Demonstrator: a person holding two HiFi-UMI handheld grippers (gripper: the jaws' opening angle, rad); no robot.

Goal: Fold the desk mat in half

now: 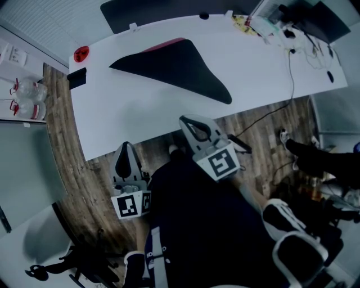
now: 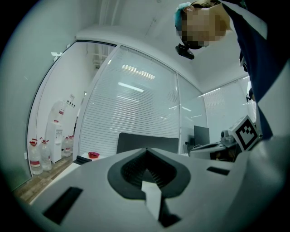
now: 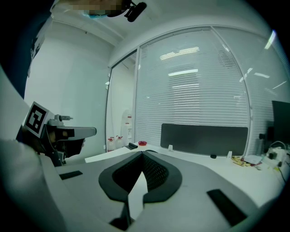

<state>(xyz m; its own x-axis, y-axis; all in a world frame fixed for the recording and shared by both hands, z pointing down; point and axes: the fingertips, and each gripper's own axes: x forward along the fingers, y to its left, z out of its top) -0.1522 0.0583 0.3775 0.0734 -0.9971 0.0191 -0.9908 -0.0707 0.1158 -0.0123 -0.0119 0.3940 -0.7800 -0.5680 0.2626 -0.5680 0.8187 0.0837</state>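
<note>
The desk mat (image 1: 181,68) lies on the white desk (image 1: 135,118), black side up and folded over into a rough triangle, with a strip of its pink underside (image 1: 166,44) showing at the far edge. Both grippers hang in front of the desk's near edge, close to the person's body and well short of the mat. My left gripper (image 1: 126,147) (image 2: 146,150) is shut with nothing between its jaws. My right gripper (image 1: 189,120) (image 3: 142,154) is also shut and empty, its tip just over the desk edge.
A red dish (image 1: 81,54) and a flat black object (image 1: 77,77) sit at the desk's left end. Cables and clutter (image 1: 292,35) fill the far right corner. A dark divider panel (image 1: 169,8) runs along the back. Water bottles (image 1: 28,98) stand on the floor at left; a chair (image 1: 298,253) at lower right.
</note>
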